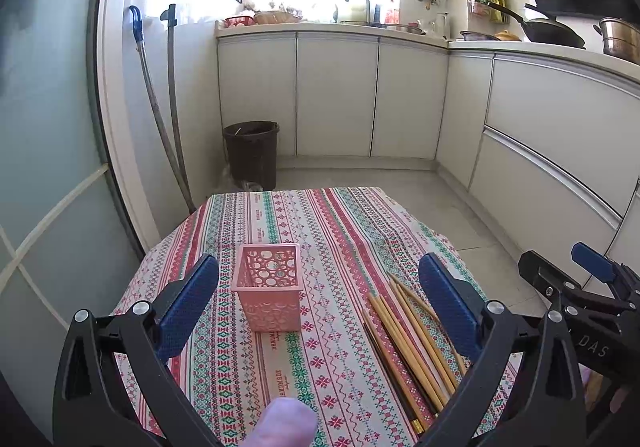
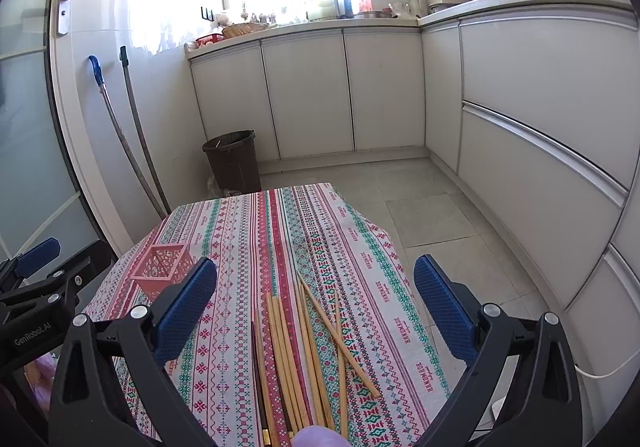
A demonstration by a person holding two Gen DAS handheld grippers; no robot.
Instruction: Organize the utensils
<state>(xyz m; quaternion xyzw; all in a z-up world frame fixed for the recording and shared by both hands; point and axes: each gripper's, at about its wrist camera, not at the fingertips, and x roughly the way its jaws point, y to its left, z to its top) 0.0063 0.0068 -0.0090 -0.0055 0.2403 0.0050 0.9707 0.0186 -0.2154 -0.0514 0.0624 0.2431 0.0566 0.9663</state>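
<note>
A pink perforated utensil basket (image 1: 268, 287) stands upright and empty on the patterned tablecloth (image 1: 320, 239). It also shows at the left in the right wrist view (image 2: 162, 271). Several wooden chopsticks (image 1: 412, 343) lie loose on the cloth to its right, and appear in the right wrist view (image 2: 304, 359). My left gripper (image 1: 320, 299) is open and empty, held above the cloth with the basket between its fingers in view. My right gripper (image 2: 316, 307) is open and empty above the chopsticks; it also shows at the right edge of the left wrist view (image 1: 580, 287).
The small table sits in a kitchen. A dark bin (image 1: 252, 151) stands on the floor beyond it. Two mop handles (image 1: 168, 107) lean on the left wall. White cabinets (image 1: 540, 135) run along the back and right. A glass door (image 1: 48, 167) is at the left.
</note>
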